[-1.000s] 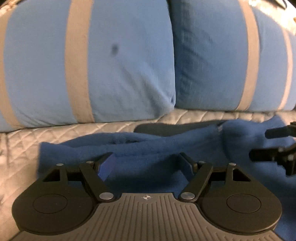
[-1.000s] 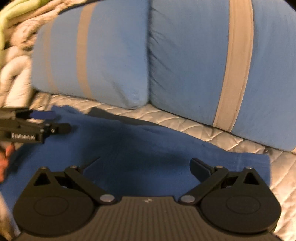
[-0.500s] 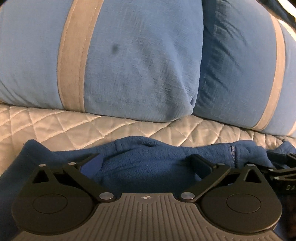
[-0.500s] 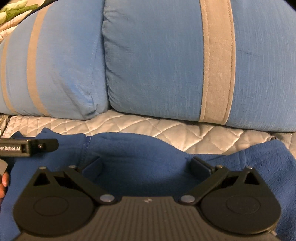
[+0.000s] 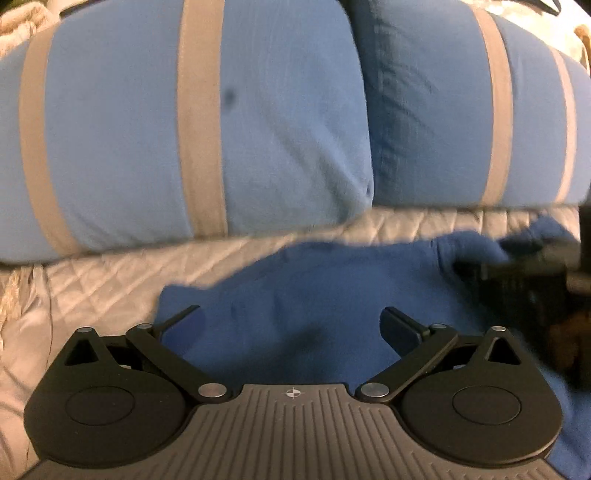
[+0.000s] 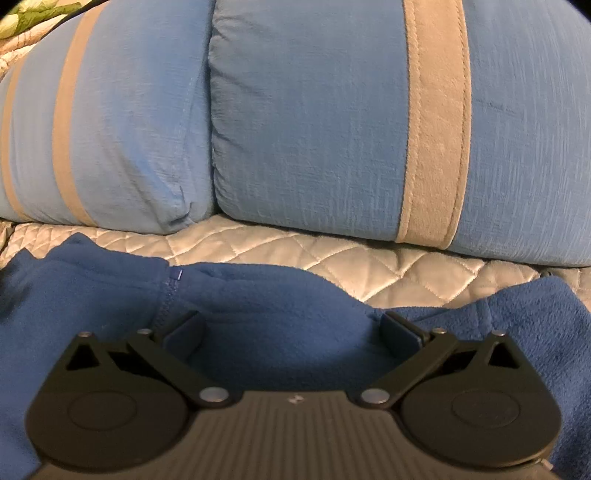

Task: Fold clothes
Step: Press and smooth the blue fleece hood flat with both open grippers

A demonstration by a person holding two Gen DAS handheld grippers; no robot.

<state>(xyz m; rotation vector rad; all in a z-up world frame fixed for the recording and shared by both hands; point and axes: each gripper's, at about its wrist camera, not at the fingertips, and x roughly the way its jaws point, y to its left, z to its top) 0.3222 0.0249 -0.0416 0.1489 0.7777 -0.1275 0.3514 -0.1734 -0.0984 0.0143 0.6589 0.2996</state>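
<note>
A dark blue fleece garment (image 5: 332, 288) lies rumpled on the quilted bedspread, in front of the pillows. My left gripper (image 5: 291, 321) hovers over the garment's left end, jaws wide open and nothing pinched between them. In the right wrist view the fleece garment (image 6: 277, 306) bulges up between the fingers of my right gripper (image 6: 291, 328), which is open, its pads apart from the cloth. A zipper seam (image 6: 168, 295) runs just left of that gripper's left finger. My right gripper (image 5: 524, 280) also shows as a dark blur at the right of the left wrist view, with a hand (image 5: 565, 350) behind it.
Two light blue pillows with tan stripes, one (image 5: 184, 122) on the left and one (image 5: 461, 110) on the right, stand close behind the garment. The cream quilted bedspread (image 6: 332, 254) shows between pillows and fleece. More bedding (image 6: 22, 22) is piled at the far left.
My left gripper's jaws widened, and it drew back from the pillows and shifted left along the garment. My right gripper dropped close over the fleece; the left gripper has left its view.
</note>
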